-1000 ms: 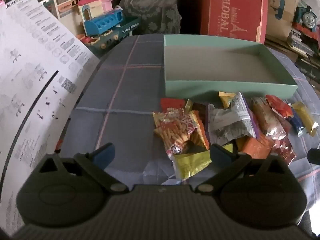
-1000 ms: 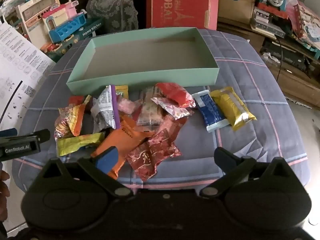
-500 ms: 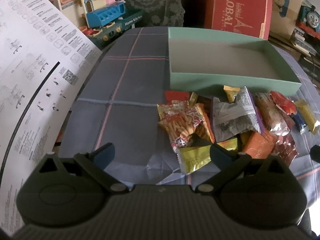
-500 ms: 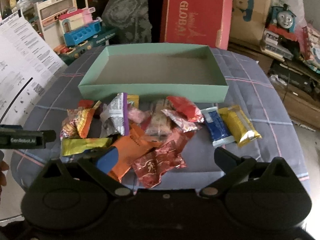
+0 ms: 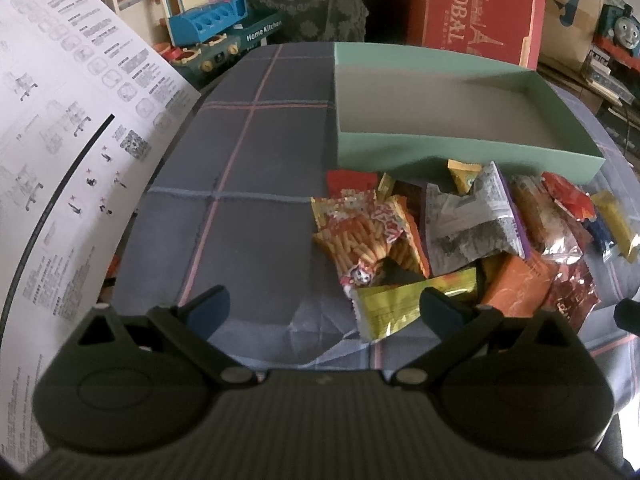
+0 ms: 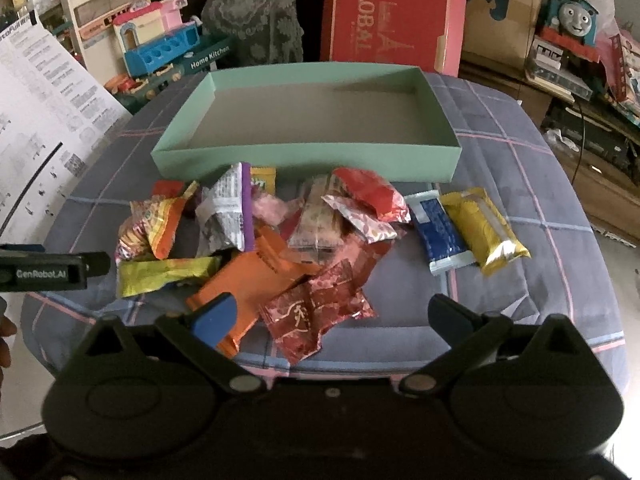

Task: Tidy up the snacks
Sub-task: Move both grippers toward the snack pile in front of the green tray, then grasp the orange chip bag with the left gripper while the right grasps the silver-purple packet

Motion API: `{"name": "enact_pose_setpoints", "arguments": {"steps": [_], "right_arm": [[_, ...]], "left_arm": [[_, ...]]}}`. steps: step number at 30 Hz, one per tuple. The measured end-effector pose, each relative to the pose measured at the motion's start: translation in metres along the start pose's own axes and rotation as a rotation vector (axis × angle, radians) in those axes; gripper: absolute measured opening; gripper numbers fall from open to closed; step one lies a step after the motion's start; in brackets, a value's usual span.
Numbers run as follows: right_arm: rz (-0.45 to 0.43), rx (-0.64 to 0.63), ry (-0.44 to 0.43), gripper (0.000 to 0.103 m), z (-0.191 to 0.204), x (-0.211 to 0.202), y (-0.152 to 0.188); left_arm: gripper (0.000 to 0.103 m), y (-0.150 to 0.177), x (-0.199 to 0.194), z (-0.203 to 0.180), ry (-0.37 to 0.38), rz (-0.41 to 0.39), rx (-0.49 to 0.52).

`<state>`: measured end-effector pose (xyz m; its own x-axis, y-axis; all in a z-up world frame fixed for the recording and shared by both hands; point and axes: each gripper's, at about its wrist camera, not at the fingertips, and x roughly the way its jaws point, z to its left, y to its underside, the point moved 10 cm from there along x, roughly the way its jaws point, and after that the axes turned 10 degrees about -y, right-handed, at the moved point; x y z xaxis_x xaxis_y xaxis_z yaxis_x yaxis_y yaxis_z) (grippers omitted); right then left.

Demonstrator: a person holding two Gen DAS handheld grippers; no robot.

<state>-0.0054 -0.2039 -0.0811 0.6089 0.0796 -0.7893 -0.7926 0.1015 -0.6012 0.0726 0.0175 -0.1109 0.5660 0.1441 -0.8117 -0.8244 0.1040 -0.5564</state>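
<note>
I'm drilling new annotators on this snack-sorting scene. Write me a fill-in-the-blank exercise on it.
1. The mint green box holds ____ snacks so far.
2. In the right wrist view, the blue packet lies right beside a ____ packet.
3. Both the left tool and the right tool have their fingers spread ____.
4. The snack pile lies on a ____ cloth.

Missing words: no; yellow; open; plaid
</note>
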Motion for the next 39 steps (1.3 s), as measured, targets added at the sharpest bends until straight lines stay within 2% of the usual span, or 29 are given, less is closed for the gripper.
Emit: {"name": "enact_pose_setpoints", "arguments": {"steps": [7,14,15,16,18,19,20,21,22,23,25,27,33,34,36,39], "right_arm": [[0.038,0.037,-0.010,0.103,-0.007,0.010,0.003],[0.001,0.075,-0.048,0.103,-0.016,0.015,-0.013],[0.000,0.090,-0.059,0.098,-0.017,0.017,-0.016],[-0.003,0.098,-0.074,0.088,-0.018,0.018,-0.020],[-0.007,0.100,-0.103,0.083,-0.015,0.021,-0.029],[-0.011,0.093,-0.114,0.080,-0.012,0.023,-0.034],[-0.014,0.080,-0.126,0.078,-0.008,0.026,-0.040],[-0.012,0.069,-0.136,0.076,-0.004,0.030,-0.045],[-0.011,0.059,-0.150,0.076,0.001,0.034,-0.049],[-0.009,0.050,-0.168,0.076,0.007,0.040,-0.053],[-0.001,0.028,-0.199,0.076,0.021,0.053,-0.062],[0.008,-0.002,-0.224,0.076,0.036,0.069,-0.071],[0.078,-0.083,-0.270,0.075,0.072,0.116,-0.075],[0.084,-0.090,-0.271,0.063,0.076,0.122,-0.074],[0.088,-0.124,-0.258,0.042,0.081,0.130,-0.070],[0.082,-0.127,-0.288,0.037,0.087,0.130,-0.066]], "left_arm": [[0.103,-0.004,0.014,-0.003,0.003,0.014,0.009],[0.103,-0.029,0.046,-0.027,0.056,0.031,-0.006],[0.103,-0.032,0.052,-0.032,0.062,0.035,-0.008],[0.103,-0.034,0.058,-0.036,0.064,0.038,-0.009],[0.103,-0.035,0.069,-0.038,0.046,0.042,-0.005],[0.101,-0.034,0.075,-0.037,0.035,0.047,0.000],[0.094,-0.032,0.078,-0.036,0.043,0.049,-0.001],[0.088,-0.031,0.077,-0.035,0.081,0.043,-0.013],[0.076,-0.031,0.076,-0.034,0.120,0.041,-0.029],[0.071,-0.030,0.076,-0.034,0.145,0.045,-0.037],[0.068,-0.029,0.075,-0.031,0.163,0.039,-0.031],[0.067,-0.027,0.075,-0.028,0.171,0.037,-0.026],[0.078,-0.024,0.082,-0.022,0.207,0.059,-0.032],[0.077,-0.023,0.084,-0.023,0.212,0.070,-0.031],[0.067,-0.019,0.089,-0.026,0.217,0.084,-0.021],[0.056,-0.016,0.085,-0.030,0.196,0.038,0.012]]}}
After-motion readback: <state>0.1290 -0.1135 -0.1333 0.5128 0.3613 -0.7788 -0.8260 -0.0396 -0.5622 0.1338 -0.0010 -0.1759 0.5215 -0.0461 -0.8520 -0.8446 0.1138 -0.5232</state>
